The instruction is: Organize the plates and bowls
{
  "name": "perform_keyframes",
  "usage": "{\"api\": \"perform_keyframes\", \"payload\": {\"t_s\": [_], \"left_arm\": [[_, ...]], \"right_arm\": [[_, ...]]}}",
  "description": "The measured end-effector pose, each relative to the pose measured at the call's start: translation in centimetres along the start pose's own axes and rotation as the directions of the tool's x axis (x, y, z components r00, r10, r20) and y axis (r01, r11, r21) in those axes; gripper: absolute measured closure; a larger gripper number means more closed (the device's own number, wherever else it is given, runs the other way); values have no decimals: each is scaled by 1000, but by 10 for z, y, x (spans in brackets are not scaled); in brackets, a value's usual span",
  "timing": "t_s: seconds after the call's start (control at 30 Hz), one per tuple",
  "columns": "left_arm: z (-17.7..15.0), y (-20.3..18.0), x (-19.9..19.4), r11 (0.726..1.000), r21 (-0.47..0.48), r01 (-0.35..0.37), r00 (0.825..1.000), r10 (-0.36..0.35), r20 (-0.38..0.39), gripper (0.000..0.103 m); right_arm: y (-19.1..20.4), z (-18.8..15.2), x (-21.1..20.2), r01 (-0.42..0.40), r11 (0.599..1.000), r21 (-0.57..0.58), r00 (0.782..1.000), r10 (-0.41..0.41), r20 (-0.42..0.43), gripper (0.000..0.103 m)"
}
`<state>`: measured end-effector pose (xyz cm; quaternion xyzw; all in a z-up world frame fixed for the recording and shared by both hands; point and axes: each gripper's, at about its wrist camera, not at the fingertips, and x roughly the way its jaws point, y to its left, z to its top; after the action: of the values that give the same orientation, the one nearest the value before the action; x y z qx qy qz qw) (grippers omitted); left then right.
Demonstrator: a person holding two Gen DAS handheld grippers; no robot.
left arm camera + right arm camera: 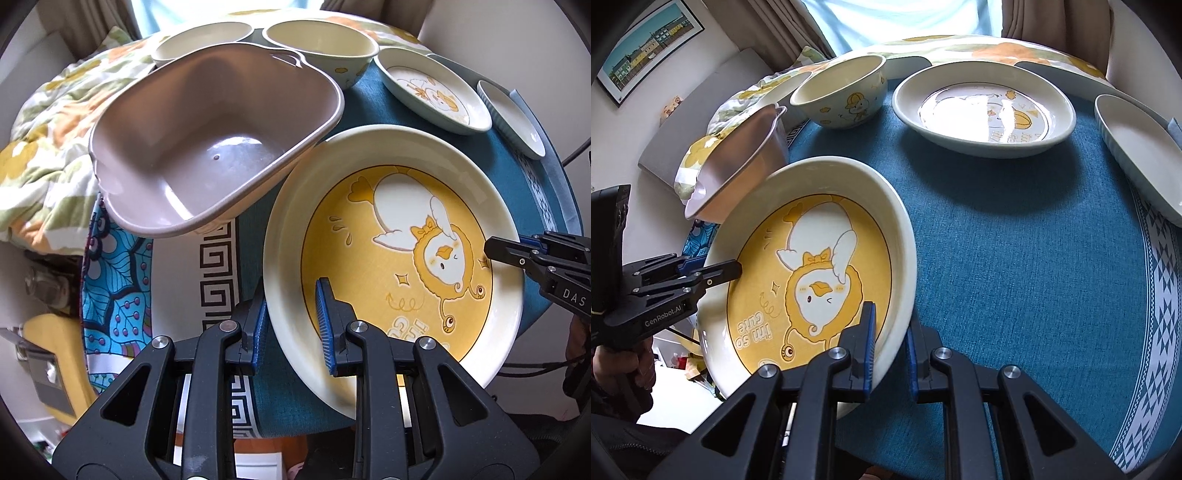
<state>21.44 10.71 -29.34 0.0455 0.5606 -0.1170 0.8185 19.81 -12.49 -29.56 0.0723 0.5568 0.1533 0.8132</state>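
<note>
Blue tablecloth (1015, 258) lies bare from the middle out to its patterned edge at 4 o'clock, with dishes ringing 11 to 2 o'clock. At 8 o'clock the yellow duck plate (812, 280) tilts off the cloth, its far rim beside the pink tub (738, 173). Left gripper (290, 325) and right gripper (890, 347) each clench opposite rims.

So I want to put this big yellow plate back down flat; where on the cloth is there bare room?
The widest bare teal cloth lies right of the yellow plate, bordered by the oval duck dish behind and the ribbed white dish on the right. It is crowded on the left around the taupe basin and the bowls.
</note>
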Motion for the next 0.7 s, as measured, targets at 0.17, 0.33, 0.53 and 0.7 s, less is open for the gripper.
{"api": "perform_keyframes", "payload": {"t_s": [0.17, 0.33, 0.53, 0.7], "left_arm": [[2, -2, 1, 1000, 11, -19, 1000, 19, -8, 80], [2, -5, 3, 1000, 16, -9, 1000, 9, -17, 58], [-3, -13, -1, 999, 26, -36, 999, 36, -5, 21], [-4, -28, -32, 997, 15, -71, 997, 71, 36, 21]], "right_arm": [[-2, 0, 0, -3, 999, 47, 1000, 3, -3, 89], [-5, 0, -2, -19, 996, 92, 1000, 17, 25, 54], [-7, -4, -9, -12, 995, 97, 1000, 9, 22, 46], [-9, -6, -38, -33, 996, 78, 998, 28, 54, 46]]}}
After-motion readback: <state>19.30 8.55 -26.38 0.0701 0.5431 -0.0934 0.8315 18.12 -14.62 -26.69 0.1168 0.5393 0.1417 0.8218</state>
